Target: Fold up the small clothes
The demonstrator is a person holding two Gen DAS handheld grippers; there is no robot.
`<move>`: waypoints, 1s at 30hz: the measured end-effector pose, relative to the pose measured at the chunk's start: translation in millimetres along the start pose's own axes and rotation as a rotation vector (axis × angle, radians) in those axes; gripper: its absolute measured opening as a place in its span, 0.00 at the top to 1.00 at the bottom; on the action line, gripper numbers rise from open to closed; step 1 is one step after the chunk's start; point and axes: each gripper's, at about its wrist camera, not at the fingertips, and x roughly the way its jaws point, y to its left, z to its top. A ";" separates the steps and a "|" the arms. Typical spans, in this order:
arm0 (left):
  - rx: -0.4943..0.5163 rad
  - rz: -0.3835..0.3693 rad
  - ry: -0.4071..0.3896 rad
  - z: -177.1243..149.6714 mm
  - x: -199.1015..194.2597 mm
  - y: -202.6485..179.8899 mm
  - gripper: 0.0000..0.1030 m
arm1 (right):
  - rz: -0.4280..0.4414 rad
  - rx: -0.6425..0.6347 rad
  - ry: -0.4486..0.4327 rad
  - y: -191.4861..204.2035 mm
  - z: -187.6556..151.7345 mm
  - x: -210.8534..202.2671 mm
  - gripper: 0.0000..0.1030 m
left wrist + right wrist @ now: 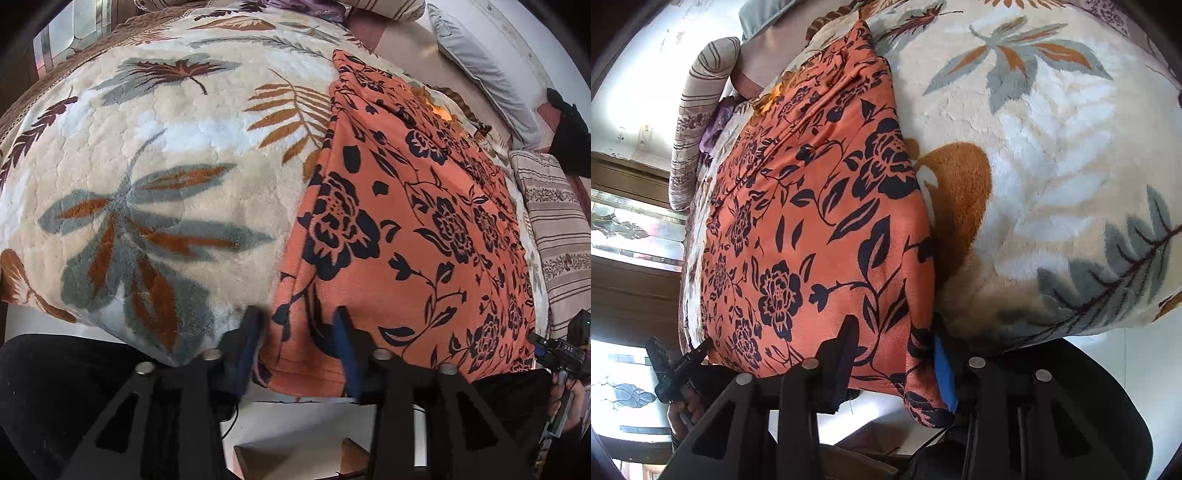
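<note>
An orange garment with a black flower print (pixel 399 229) lies flat on the bed, its near hem hanging over the bed's front edge. My left gripper (pixel 297 336) straddles the garment's near left corner, one finger just outside the cloth's edge and the other on top of it, with a wide gap between them. In the right wrist view the same garment (pixel 812 221) runs away from me. My right gripper (pixel 894 347) straddles its near right corner, the blue pad (pixel 943 373) at the cloth's side edge. Both sets of jaws stand partly apart with cloth between them.
A plush cream blanket with leaf patterns (pixel 155 177) covers the bed. Striped pillows (pixel 557 229) and a grey pillow (pixel 480 66) lie at the far end. White floor (pixel 303 421) shows below the bed edge, and dark wooden furniture (pixel 631 280) stands to the left.
</note>
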 end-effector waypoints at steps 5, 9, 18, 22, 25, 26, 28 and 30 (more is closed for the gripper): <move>0.067 0.085 -0.001 -4.0 7.5 -16.4 0.38 | 0.011 -0.013 0.015 3.1 -1.5 2.7 0.41; 0.036 0.034 -0.004 1.3 -2.5 -11.3 0.94 | -0.018 -0.021 0.015 5.0 -3.4 2.4 0.93; 0.029 0.071 0.012 2.7 2.6 -12.1 0.87 | 0.078 0.002 -0.079 6.1 1.7 -29.7 0.89; 0.058 0.020 0.019 0.9 6.7 -20.8 0.42 | 0.017 0.045 -0.001 -6.1 0.5 0.7 0.66; 0.095 0.045 0.015 -0.6 11.1 -31.2 0.37 | 0.008 -0.023 -0.029 5.6 0.0 -4.5 0.21; 0.106 0.067 0.007 -1.0 11.4 -35.1 0.43 | -0.022 -0.041 -0.031 7.3 0.5 -2.6 0.22; 0.120 0.108 -0.002 0.1 9.5 -36.7 0.84 | -0.045 -0.031 0.012 4.5 1.1 6.1 0.51; 0.096 0.059 0.000 4.6 2.2 -32.5 0.94 | -0.042 -0.016 0.029 0.3 3.2 6.6 0.94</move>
